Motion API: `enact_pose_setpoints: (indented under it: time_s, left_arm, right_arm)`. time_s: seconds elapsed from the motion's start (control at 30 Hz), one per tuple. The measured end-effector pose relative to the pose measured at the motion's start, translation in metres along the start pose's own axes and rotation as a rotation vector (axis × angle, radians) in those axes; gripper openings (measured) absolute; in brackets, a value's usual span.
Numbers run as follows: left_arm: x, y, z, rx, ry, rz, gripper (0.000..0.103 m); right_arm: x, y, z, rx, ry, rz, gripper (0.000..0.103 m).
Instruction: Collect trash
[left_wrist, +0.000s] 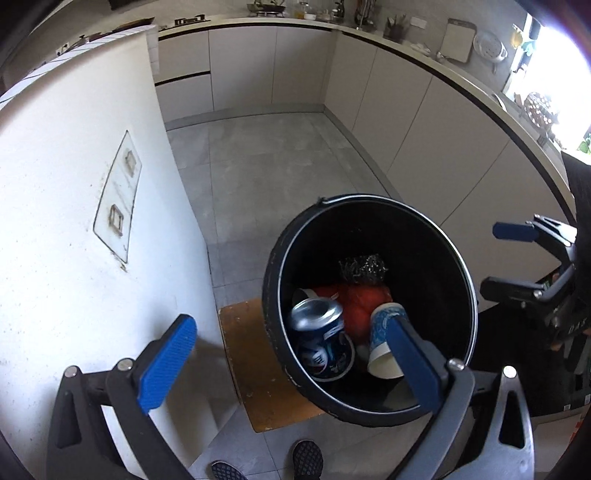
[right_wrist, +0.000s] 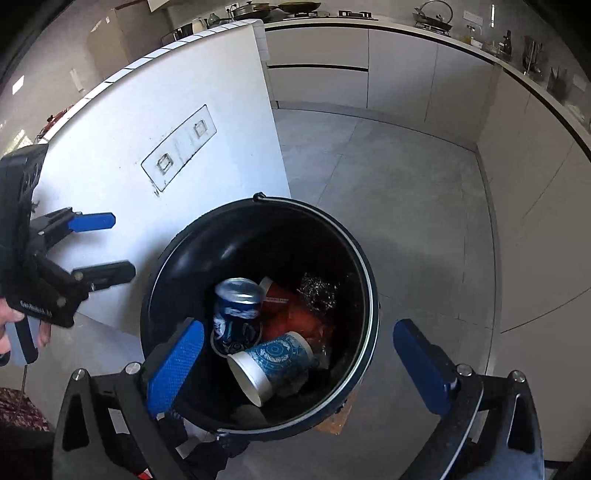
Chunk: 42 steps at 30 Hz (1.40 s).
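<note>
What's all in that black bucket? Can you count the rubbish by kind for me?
Inside the black bucket:
Blue drink can: 1
Blue-patterned paper cup: 1
Red paper cup: 1
Red crumpled wrapper: 1
Shiny dark crumpled wrapper: 1
Total: 5 that I can tell apart; smaller bits at the bottom are unclear.

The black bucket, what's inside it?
Inside the black bucket: a blue can, a blue paper cup, a red cup, something red and something shiny. Whatever lies underneath is hidden.
</note>
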<state>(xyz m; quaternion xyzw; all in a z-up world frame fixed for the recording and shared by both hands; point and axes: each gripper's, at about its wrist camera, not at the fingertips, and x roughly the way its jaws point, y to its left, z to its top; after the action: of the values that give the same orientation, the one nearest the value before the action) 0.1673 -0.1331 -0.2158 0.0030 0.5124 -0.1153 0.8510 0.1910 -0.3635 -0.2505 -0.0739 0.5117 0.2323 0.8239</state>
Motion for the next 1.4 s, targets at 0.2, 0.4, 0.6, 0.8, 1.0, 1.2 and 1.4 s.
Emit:
enact_pose_setpoints:
  time_s: [0.2, 0.4, 0.6, 0.8, 1.0, 1.2, 1.4]
  left_arm:
    - [-0.01, -0.007, -0.001, 0.009, -0.016, 0.003, 0.103]
    - [-0.031, -0.018, -0.007, 0.01, -0.038, 0.003, 0.103]
    - [-0.08, -0.024, -0.015, 0.019, -0.084, 0.035, 0.103]
    - [-0.136, -0.027, -0.026, 0.012, -0.137, 0.054, 0.103]
    - [-0.185, -0.016, -0.031, -0.013, -0.179, 0.079, 0.103]
    - [-0.223, 0.001, -0.038, -0.043, -0.232, 0.074, 0.103]
    - [-0.253, 0.01, -0.047, -0.054, -0.28, 0.083, 0.103]
  right_arm:
    - [-0.014, 0.002, -0.006, 0.012, -0.01, -0.032, 0.103]
    - [-0.04, 0.014, -0.011, 0.061, -0.037, -0.144, 0.103]
    - [-0.081, 0.029, -0.02, 0.171, -0.079, -0.202, 0.103]
    - [-0.133, 0.064, -0.025, 0.246, -0.115, -0.218, 0.103]
    - [-0.178, 0.109, -0.02, 0.25, -0.179, -0.253, 0.103]
    - [-0.216, 0.147, -0.015, 0.235, -0.245, -0.274, 0.103]
    - [-0.244, 0.183, -0.019, 0.226, -0.287, -0.275, 0.103]
